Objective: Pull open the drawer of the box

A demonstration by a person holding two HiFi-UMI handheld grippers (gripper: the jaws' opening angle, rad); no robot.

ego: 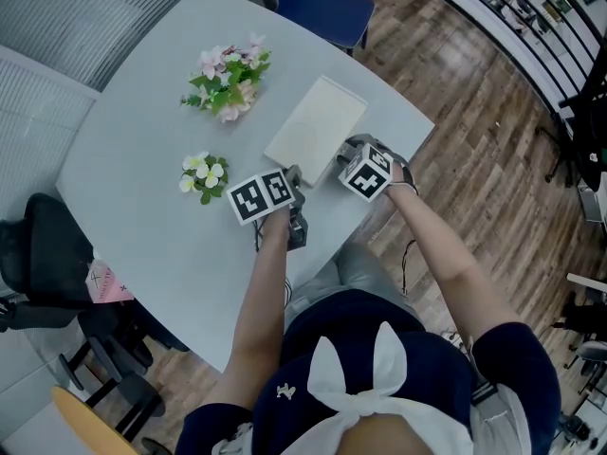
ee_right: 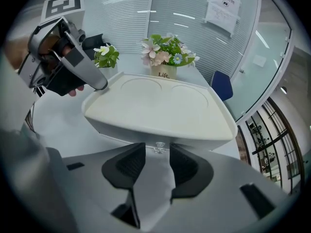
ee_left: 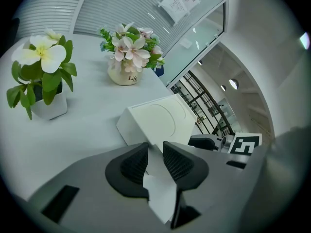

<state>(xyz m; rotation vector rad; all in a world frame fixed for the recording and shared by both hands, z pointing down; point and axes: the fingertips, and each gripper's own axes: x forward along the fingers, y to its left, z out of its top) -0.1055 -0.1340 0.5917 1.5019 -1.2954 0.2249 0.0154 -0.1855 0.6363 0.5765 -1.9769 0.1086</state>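
- the white box [ego: 318, 126] sits in the middle of the pale table [ego: 133, 150]. its drawer [ee_right: 121, 130] is not pulled out.
- the left tongs [ee_left: 155, 149] are clenched on the near left corner of the box.
- the right tongs [ee_right: 157, 153] are open at the front of the box. the little clear knob [ee_right: 158, 147] on the drawer sits between their tips, but the pads do not squeeze it.
- a big flower pot [ego: 228, 83] and a small flower pot [ego: 204, 176] stand on the table, left of the box.

White box [ego: 316, 119]; pale grey table [ego: 142, 159]; pink-white flowers [ego: 228, 79]; brown wood-grain floor [ego: 474, 112].
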